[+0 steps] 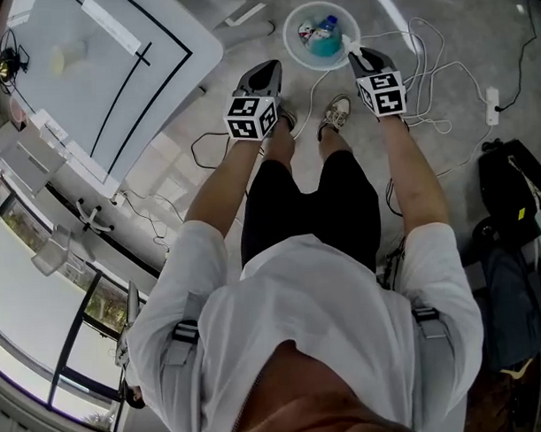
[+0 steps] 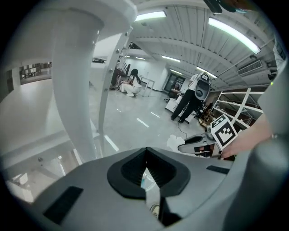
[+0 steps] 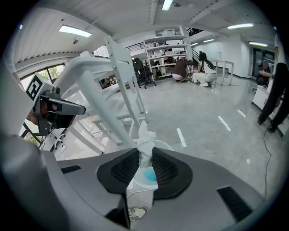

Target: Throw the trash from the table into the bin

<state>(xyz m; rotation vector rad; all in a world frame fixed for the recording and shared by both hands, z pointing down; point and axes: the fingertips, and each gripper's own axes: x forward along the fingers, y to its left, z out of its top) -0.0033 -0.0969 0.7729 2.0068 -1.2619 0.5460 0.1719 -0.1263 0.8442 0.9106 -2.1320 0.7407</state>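
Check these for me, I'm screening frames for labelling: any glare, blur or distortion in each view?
Head view: sharp, the white table washed out by glare. Left gripper view: strong fisheye bending, dark corners, bright ceiling lights. Right gripper view: same fisheye, the tissue crisp.

White cables loop over the grey floor at one o'clock, with a power strip at two, a black bag at three and windows at eight. Far shelving stands behind crouching people.
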